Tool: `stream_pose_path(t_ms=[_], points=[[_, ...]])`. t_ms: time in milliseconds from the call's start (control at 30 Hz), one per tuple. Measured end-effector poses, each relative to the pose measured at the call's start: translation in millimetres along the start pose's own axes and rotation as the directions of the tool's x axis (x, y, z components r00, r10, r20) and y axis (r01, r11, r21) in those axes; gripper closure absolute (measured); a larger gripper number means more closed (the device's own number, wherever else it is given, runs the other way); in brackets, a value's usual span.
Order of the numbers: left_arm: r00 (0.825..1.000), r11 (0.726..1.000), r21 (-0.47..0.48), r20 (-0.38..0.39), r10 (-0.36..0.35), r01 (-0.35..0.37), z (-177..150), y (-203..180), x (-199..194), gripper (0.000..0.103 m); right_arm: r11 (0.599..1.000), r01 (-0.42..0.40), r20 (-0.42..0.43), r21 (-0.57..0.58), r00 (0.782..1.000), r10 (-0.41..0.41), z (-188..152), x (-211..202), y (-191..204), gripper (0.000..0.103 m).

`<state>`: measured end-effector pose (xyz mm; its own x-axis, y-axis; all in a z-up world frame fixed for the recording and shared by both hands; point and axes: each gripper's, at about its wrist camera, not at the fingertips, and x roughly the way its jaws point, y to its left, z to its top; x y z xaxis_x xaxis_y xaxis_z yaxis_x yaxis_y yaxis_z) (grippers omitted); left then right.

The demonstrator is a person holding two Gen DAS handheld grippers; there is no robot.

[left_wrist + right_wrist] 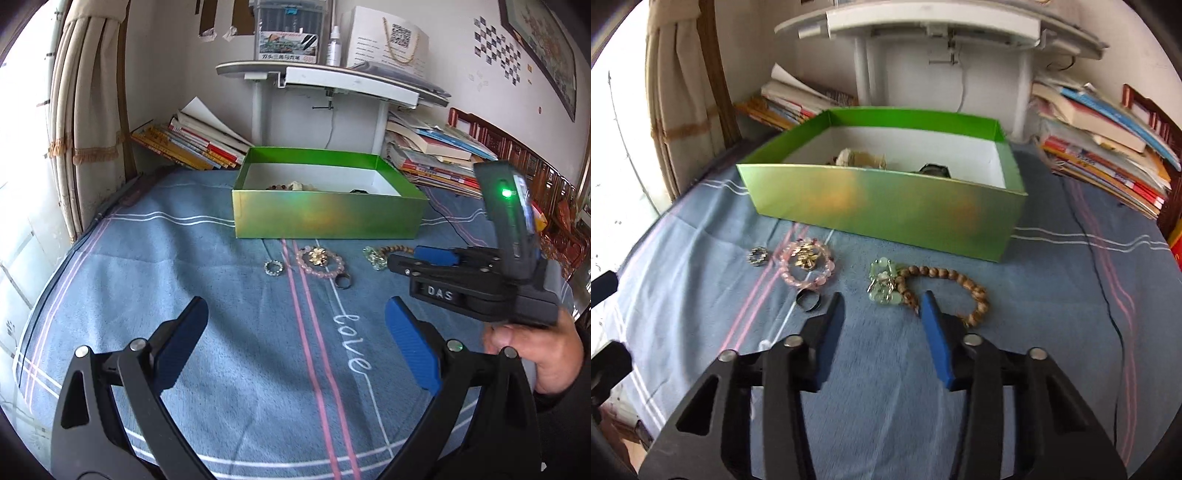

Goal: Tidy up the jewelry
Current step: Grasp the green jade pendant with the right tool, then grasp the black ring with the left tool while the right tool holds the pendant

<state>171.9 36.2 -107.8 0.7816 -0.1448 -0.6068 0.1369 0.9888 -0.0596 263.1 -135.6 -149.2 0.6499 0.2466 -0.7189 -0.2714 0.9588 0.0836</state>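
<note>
1. The green box (886, 214) sits at the far side of the blue bedspread (1052, 295), with a few pieces already inside it.
2. Still loose on the cloth, near the box's front wall: a small sparkly ring (757, 256) at left, a pink bead bracelet (807, 269) with a gold brooch (806, 257) lying in its middle, a dark ring (809, 299) just in front of it, then a pale green charm (882, 284) touching a wooden bead bracelet (945, 286) at right.
3. The right gripper (882, 306) is unclenched and holds nothing; its right finger tip lies over the near edge of the wooden beads, with the green charm just beyond the gap.
4. The left gripper (295, 317) is spread wide and empty, well short of the jewelry.
5. Handling, as I judge it: the bead bracelets are light and floppy on their strings, so pinching across a bead run should lift them, though they will dangle and swing.
6. The green charm looks glassy and breakable; a gentle squeeze suits it, and it may come up tangled with the wooden beads.
7. The rings are small, hard and likely slippery against the soft cloth.
</note>
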Motion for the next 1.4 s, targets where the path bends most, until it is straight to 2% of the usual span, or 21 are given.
stream_pose_path(t_ms=[67, 367, 533, 733, 767, 867, 967, 1000, 1133, 1200, 1333, 1400], points=[[1.0, 1.0, -0.01, -0.01, 0.0, 0.0, 1, 4, 6, 0.007, 1.0, -0.003, -0.015, -0.013, 1.0, 0.003, 3, 8, 1, 0.064], [1.0, 1.0, -0.016, -0.021, -0.002, 0.002, 4, 7, 17, 0.007, 0.999, -0.023, -0.056, -0.037, 0.998, 0.021, 3, 24, 5, 0.095], [1.0, 1.0, -0.008, -0.027, -0.008, 0.008, 6, 2, 16, 0.007, 0.998, -0.065, -0.005, -0.025, 0.998, 0.065, 1, 6, 5, 0.095], [0.997, 0.998, 0.044, -0.076, -0.033, 0.037, 8, -19, 34, 0.007, 0.99, -0.132, 0.135, 0.046, 0.983, 0.125, -4, -62, -11, 0.095], [0.996, 0.998, 0.051, -0.088, -0.034, 0.039, 8, -24, 40, 0.01, 0.989, -0.138, 0.147, 0.052, 0.981, 0.129, -5, -69, -14, 0.095], [0.989, 0.997, 0.063, -0.143, -0.036, 0.046, 11, -37, 64, 0.028, 0.988, -0.139, 0.177, 0.066, 0.976, 0.125, -12, -91, -24, 0.095], [0.975, 0.997, 0.057, -0.219, -0.046, 0.06, 11, -49, 93, 0.044, 0.986, -0.146, 0.176, 0.078, 0.976, 0.13, -21, -99, -32, 0.095], [0.969, 0.996, 0.061, -0.243, -0.048, 0.065, 11, -54, 104, 0.047, 0.985, -0.148, 0.176, 0.085, 0.976, 0.131, -24, -100, -35, 0.095], [0.957, 0.997, 0.075, -0.288, -0.01, 0.033, 11, -64, 129, 0.049, 0.983, -0.161, 0.175, 0.089, 0.974, 0.144, -28, -101, -44, 0.095], [0.96, 0.996, 0.089, -0.278, 0.023, 0.001, 12, -67, 137, 0.051, 0.981, -0.173, 0.176, 0.091, 0.972, 0.155, -29, -101, -46, 0.095], [0.961, 0.997, 0.071, -0.273, 0.038, -0.019, 15, -67, 143, 0.057, 0.978, -0.19, 0.174, 0.085, 0.969, 0.173, -31, -101, -48, 0.095], [0.963, 0.998, 0.063, -0.266, 0.043, -0.027, 16, -65, 144, 0.076, 0.977, -0.195, 0.171, 0.081, 0.969, 0.179, -32, -101, -48, 0.095]])
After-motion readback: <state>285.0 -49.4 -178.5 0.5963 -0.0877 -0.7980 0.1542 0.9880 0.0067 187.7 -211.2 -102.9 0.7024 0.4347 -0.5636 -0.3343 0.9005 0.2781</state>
